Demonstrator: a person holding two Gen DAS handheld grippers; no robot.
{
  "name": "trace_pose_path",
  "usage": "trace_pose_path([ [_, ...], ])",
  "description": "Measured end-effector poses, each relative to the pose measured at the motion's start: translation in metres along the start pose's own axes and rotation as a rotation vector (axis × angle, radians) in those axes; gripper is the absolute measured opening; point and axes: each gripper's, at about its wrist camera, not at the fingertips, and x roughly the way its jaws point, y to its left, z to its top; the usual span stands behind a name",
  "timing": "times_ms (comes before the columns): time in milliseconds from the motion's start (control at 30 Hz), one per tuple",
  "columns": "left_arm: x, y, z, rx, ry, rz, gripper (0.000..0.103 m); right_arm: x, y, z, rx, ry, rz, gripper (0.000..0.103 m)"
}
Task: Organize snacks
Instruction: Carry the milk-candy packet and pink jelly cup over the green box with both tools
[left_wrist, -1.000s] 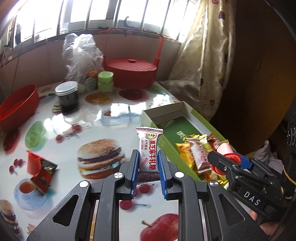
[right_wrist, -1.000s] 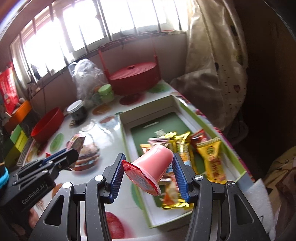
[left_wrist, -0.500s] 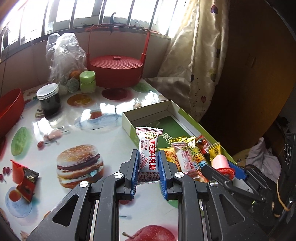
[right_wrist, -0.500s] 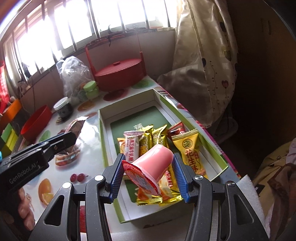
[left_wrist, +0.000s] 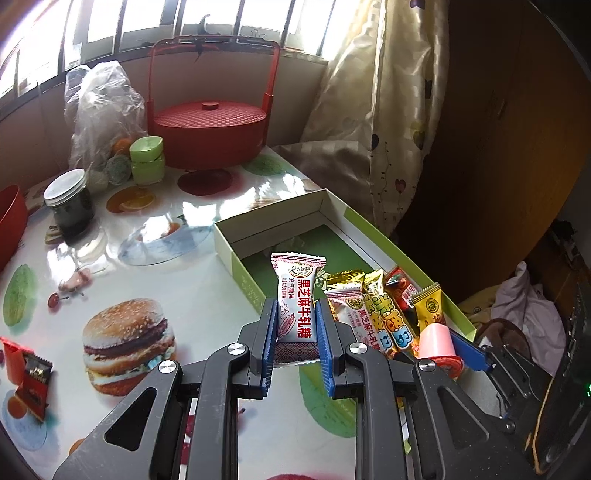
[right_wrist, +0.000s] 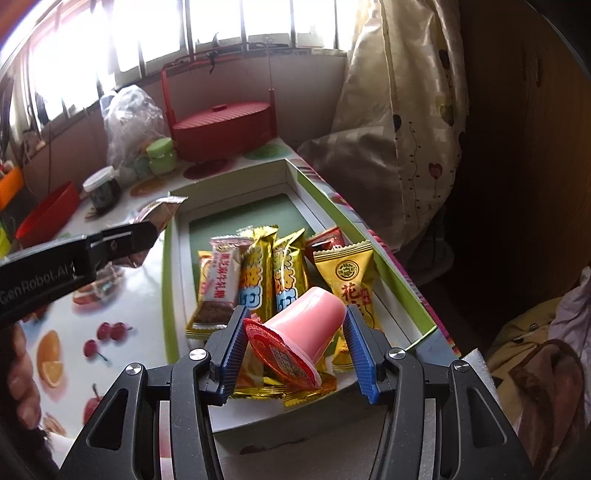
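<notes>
My left gripper is shut on a white nougat packet with red lettering, held upright just over the near left edge of the green box. My right gripper is shut on a pink jelly cup, tilted with its red lid toward me, above the near end of the green box. Several wrapped snacks lie in that box. The jelly cup also shows at the right in the left wrist view. A red-wrapped snack lies on the table at far left.
A red lidded basket, a green jar, a dark glass jar, a plastic bag and a red bowl stand at the back of the printed table. A curtain hangs beyond the box.
Both grippers have moved right and forward toward the green box, each keeping its snack. The box now fills more of both views.
</notes>
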Motion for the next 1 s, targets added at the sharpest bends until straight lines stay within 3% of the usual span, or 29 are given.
trace_pose_path([
  [333, 0.016, -0.004, 0.001, 0.007, 0.026, 0.004, 0.021, 0.006, 0.010, 0.003, -0.055, -0.022, -0.001, 0.051],
  [533, 0.023, -0.007, 0.004, 0.011, 0.036, -0.003, 0.021, 0.007, 0.006, 0.006, -0.045, -0.025, 0.051, 0.051],
  [1000, 0.037, -0.013, 0.007, 0.019, 0.066, -0.012, 0.022, 0.007, -0.001, 0.003, -0.011, -0.015, 0.072, 0.052],
])
